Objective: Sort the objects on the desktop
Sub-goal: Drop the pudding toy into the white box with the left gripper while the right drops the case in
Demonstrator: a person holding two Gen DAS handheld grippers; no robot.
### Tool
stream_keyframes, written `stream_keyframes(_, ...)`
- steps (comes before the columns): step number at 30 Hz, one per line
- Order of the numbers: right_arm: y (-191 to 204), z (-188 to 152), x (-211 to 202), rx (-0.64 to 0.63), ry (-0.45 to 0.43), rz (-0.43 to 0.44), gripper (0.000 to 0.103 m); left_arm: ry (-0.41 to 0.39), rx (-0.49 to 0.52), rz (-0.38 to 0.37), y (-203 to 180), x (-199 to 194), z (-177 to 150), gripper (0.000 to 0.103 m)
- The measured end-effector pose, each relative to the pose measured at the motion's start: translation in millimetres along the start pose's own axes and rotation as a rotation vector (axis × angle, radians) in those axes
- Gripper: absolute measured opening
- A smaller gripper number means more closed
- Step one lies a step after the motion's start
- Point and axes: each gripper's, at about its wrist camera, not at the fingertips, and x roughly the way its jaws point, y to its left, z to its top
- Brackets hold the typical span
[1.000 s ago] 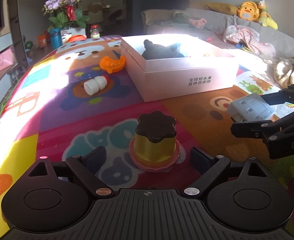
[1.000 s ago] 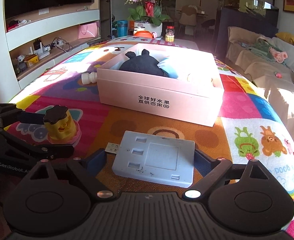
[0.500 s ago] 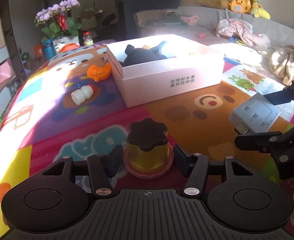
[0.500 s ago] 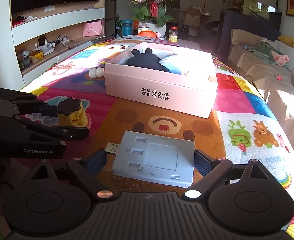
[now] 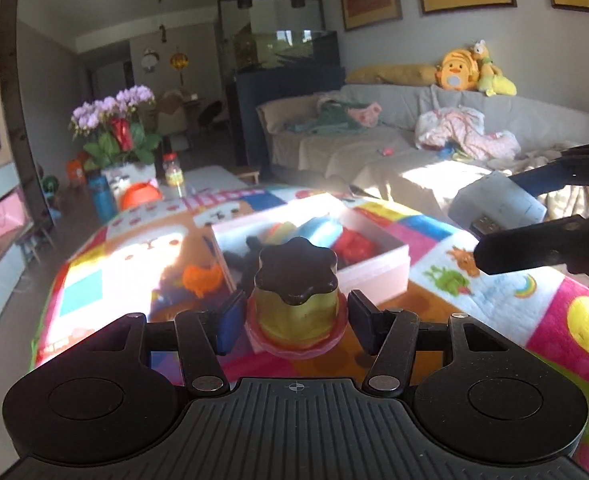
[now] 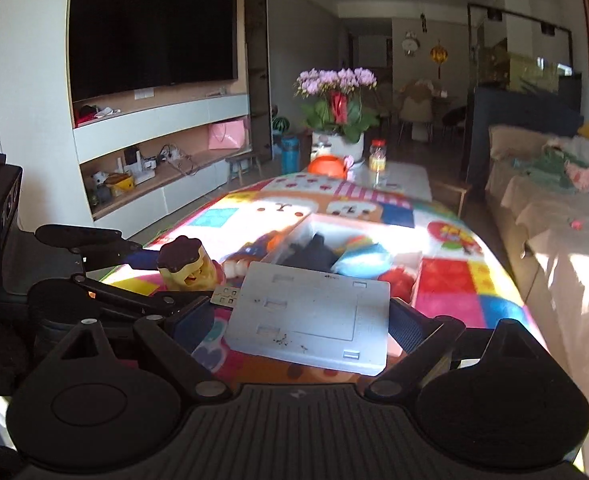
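A yellow toy with a black flower-shaped cap and a pink base (image 5: pixel 296 280) hangs above the colourful mat, and my left gripper (image 5: pixel 295 316) is shut on its sides. In the right wrist view the same toy (image 6: pixel 186 268) shows at the left in the left gripper (image 6: pixel 176 280). My right gripper (image 6: pixel 300 322) is shut on a flat grey device (image 6: pixel 314 316) with a USB plug, also held above the mat. From the left wrist view that device (image 5: pixel 498 204) and the right gripper (image 5: pixel 498 216) are at the right. The white box (image 5: pixel 374 276) below holds a black plush, blue and red things.
An orange toy (image 5: pixel 202 278) and a small white item (image 6: pixel 234 268) lie on the mat left of the box (image 6: pixel 290 240). Flowers (image 6: pixel 336 104), a jar and a blue bottle stand at the table's far end. A sofa (image 5: pixel 414 152) runs along the right, a TV wall (image 6: pixel 150 32) along the left.
The left jaws closed on the yellow toy. Both grippers then rose, carrying the toy and the grey device up off the mat, so the box now lies lower and open to view.
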Motion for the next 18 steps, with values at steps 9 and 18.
stream_keyframes(9,-7.1,-17.1,25.2,-0.068,0.055,0.015,0.092,-0.002,-0.051,-0.065,-8.9,103.0,67.3,0.063)
stream_keyframes(18,-26.4,-31.5,63.3,0.024,0.139,0.035,0.092,0.078,-0.16,0.062,42.3,98.1,22.1,0.085)
